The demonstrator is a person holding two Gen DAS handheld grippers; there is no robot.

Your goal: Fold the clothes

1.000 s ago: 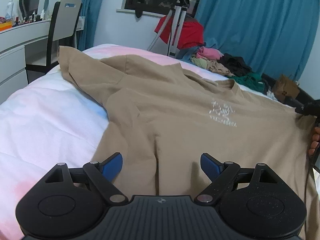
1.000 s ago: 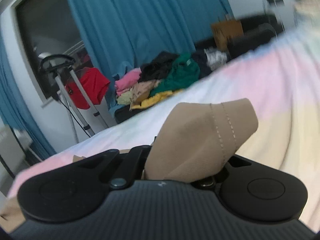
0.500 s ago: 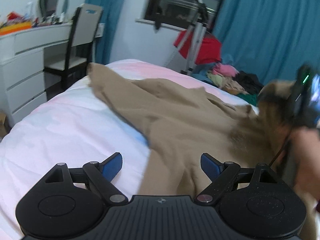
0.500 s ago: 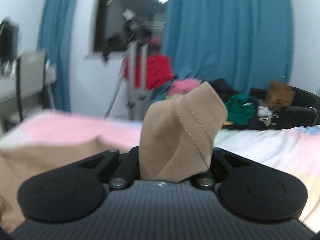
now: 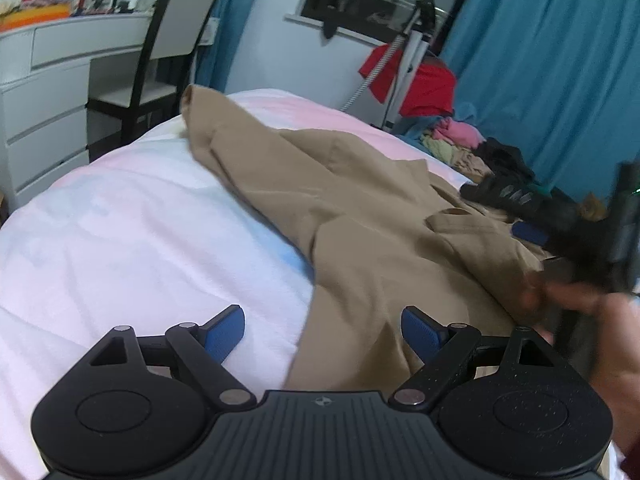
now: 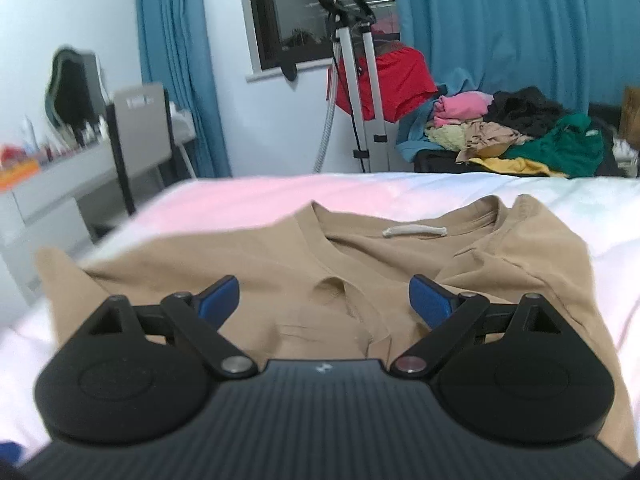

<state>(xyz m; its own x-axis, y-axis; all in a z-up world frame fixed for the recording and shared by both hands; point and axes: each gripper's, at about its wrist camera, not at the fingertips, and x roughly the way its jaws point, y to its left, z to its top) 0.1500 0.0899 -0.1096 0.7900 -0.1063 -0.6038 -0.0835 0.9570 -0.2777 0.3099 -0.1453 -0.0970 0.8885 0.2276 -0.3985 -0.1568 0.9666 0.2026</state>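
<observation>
That tan tee [image 6: 500,264] on the bed [image 5: 140,220] is light, floppy stuff, so with both the left hand-held gripper [image 5: 322,332] and the right hand-held gripper [image 6: 324,300] wide and empty (right's jaws just opened off the sleeve), I'd pinch hems or seams.

One tan T-shirt [image 6: 500,264] lies on one bed [image 5: 120,232]. Two grippers show: the left gripper [image 5: 323,330] and the right gripper [image 6: 324,298], each with two blue pads. One hand [image 5: 608,320] shows at the right edge of the left wrist view. One chair [image 5: 168,40] stands by one white desk [image 5: 60,64]. One steamer stand [image 6: 360,80] carries one red garment [image 6: 400,76]. One heap of mixed clothes [image 6: 520,132] lies beyond the bed; its pieces overlap too much to count. Two stretches of blue curtain [image 6: 520,20] flank one window [image 6: 288,12].
</observation>
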